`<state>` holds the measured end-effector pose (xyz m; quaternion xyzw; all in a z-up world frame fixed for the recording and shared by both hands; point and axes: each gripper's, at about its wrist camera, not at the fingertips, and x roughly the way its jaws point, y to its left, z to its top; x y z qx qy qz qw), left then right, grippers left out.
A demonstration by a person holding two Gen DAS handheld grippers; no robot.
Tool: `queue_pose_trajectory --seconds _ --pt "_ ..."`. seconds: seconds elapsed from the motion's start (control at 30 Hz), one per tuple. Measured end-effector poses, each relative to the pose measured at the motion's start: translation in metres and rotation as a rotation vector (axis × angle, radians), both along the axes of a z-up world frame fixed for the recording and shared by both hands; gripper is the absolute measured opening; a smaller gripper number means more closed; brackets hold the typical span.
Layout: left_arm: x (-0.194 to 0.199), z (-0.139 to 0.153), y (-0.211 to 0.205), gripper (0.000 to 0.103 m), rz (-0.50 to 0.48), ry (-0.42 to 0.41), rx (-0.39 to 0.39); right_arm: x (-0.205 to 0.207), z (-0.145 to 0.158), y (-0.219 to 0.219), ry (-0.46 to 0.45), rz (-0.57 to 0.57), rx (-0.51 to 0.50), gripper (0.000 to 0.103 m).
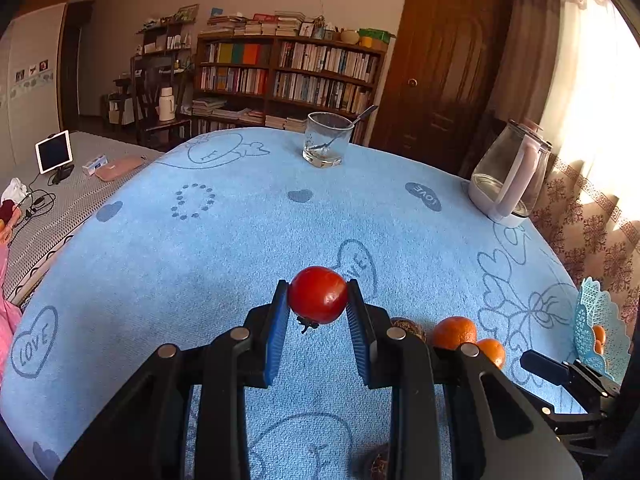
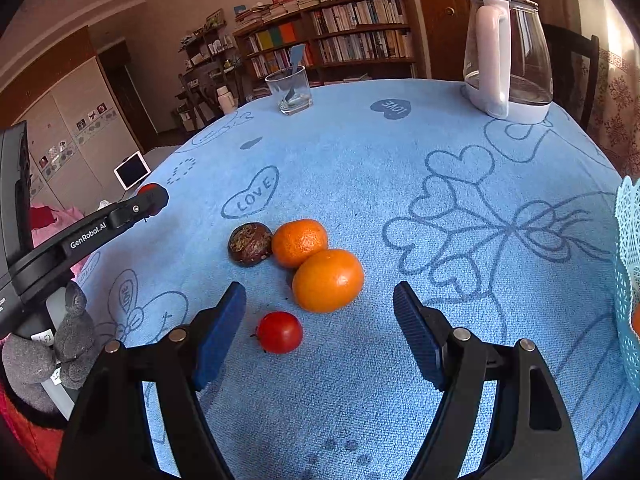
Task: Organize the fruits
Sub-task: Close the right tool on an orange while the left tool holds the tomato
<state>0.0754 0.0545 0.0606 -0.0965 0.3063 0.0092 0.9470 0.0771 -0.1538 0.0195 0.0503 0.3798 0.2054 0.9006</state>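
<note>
Desk (image 2: pixel 360 168) surface comes first, covered by a blue cloth printed with hearts and "LOVE" marks. At its far right corner stands a glass kettle (image 2: pixel 508 52) with a pale handle; further left along the far edge is a drinking glass (image 2: pixel 290 88) with a spoon in it. A turquoise lattice basket (image 2: pixel 628 264) shows at the right border, with something orange partly visible inside.

Left tongs (image 1: pixel 318 300) are pinching a red tomato (image 1: pixel 318 294) between their blue pads, stem side down, held clear above the cloth. In the right wrist view this gripper reaches in from the left, gripped by a grey-gloved hand (image 2: pixel 60 344).

Right tongs (image 2: pixel 320 332) are spread wide with nothing pressed between the pads, hovering over the fruit group near the middle of the desk. There the larger orange (image 2: pixel 328 280) touches a smaller orange (image 2: pixel 299 242) behind it, and a dark, wrinkled round fruit (image 2: pixel 250 244) sits just beside the smaller orange on its left. A second small tomato (image 2: pixel 279 332) lies on the cloth just in front of the larger orange, between the open pads but untouched.
</note>
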Motion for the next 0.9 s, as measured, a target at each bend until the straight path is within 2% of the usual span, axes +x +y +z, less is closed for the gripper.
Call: queue_pose_trajectory --seconds 0.13,0.33,0.53,0.9 --pt "0.000 0.000 0.000 0.029 0.000 0.001 -0.003 0.013 -0.005 0.007 0.016 0.003 -0.026 0.075" --pt "0.000 0.000 0.000 0.029 -0.001 0.002 -0.001 0.023 -0.015 0.013 0.054 0.007 -0.051 0.059" --pt "-0.001 0.000 -0.001 0.029 -0.006 0.001 0.000 0.024 -0.017 0.013 0.054 -0.001 -0.058 0.045" --pt "-0.001 0.001 -0.003 0.029 -0.008 -0.001 0.001 0.006 -0.001 -0.006 -0.011 -0.064 -0.022 0.045"
